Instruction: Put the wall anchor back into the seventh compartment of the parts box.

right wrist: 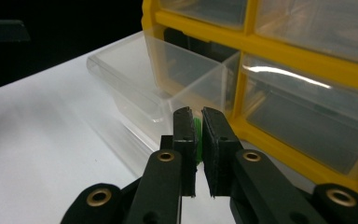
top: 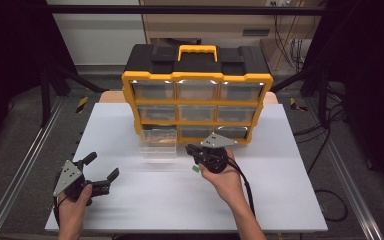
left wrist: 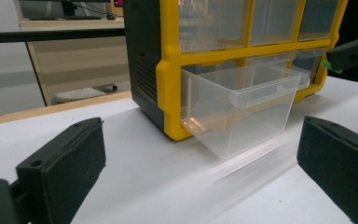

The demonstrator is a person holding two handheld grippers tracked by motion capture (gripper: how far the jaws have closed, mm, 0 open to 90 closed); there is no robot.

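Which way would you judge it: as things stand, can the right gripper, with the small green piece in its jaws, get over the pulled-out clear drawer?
Probably yes: the right gripper hangs beside the open-topped drawer, with nothing between them.

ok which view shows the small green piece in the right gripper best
The right gripper view: the small green piece sits pinched between the right gripper jaws. The high view gives a green speck; the left gripper view shows a green edge.

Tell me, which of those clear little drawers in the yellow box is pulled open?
The bottom-left drawer of the organiser. It alone juts forward over the table, while the other eight drawers sit flush in the yellow frame.
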